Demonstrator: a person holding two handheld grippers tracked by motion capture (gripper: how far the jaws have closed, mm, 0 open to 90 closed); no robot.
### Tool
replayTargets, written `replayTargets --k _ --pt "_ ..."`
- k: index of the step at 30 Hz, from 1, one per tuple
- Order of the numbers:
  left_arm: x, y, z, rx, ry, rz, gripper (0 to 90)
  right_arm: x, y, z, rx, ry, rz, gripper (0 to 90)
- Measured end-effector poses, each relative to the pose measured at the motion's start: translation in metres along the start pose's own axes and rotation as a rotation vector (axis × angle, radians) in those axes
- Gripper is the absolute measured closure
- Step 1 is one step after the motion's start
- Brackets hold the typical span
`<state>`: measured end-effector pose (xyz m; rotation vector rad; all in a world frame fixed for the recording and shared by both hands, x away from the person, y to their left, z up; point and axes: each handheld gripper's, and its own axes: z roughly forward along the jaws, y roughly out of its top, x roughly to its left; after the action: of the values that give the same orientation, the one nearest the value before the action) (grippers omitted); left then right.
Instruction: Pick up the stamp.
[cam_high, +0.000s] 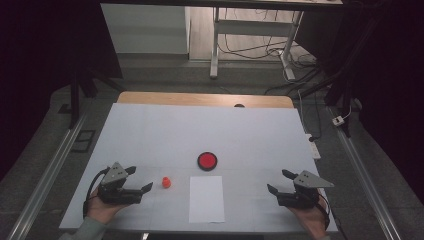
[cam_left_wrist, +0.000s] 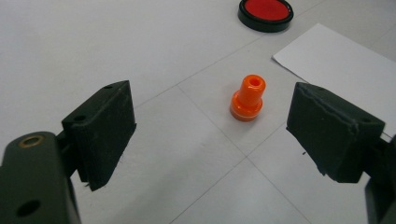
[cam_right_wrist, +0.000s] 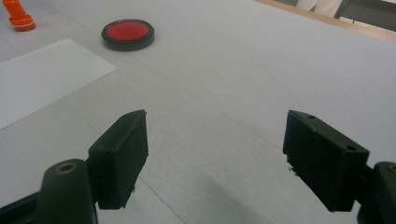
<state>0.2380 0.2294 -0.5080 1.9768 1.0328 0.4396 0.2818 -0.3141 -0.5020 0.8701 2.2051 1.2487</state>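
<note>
High view shows the pale table (cam_high: 150, 130) carrying everything, with a white sheet of paper (cam_high: 206, 199) lying flat between the two grippers. Left gripper (cam_high: 141, 180) rests low at the near left, its fingers (cam_left_wrist: 105, 130) spread wide apart with nothing between them; right gripper (cam_high: 278, 181) sits at the near right, its fingers (cam_right_wrist: 122, 154) likewise apart and empty. Beyond the paper's far edge lies a round red disc with a black rim (cam_high: 207, 161), well ahead of both pairs of fingers. Smallest is the orange peg (cam_high: 166, 182), standing upright on its flared base; in the left gripper view it stands just ahead of the open fingers, nearer the right-hand one, touching neither, with the paper's corner close beside it.
</note>
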Motion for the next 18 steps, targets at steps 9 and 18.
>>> replayTargets --k 9,18 --pt "0.0002 0.0006 0.0011 0.008 -0.003 -0.005 15.8 -0.0004 -0.0015 0.0020 0.004 0.015 -0.001 23.4" --pt "-0.0039 0.0015 -0.0017 -0.001 -0.012 0.008 16.4 0.0004 -0.0001 0.0012 0.016 0.017 -0.013 25.5"
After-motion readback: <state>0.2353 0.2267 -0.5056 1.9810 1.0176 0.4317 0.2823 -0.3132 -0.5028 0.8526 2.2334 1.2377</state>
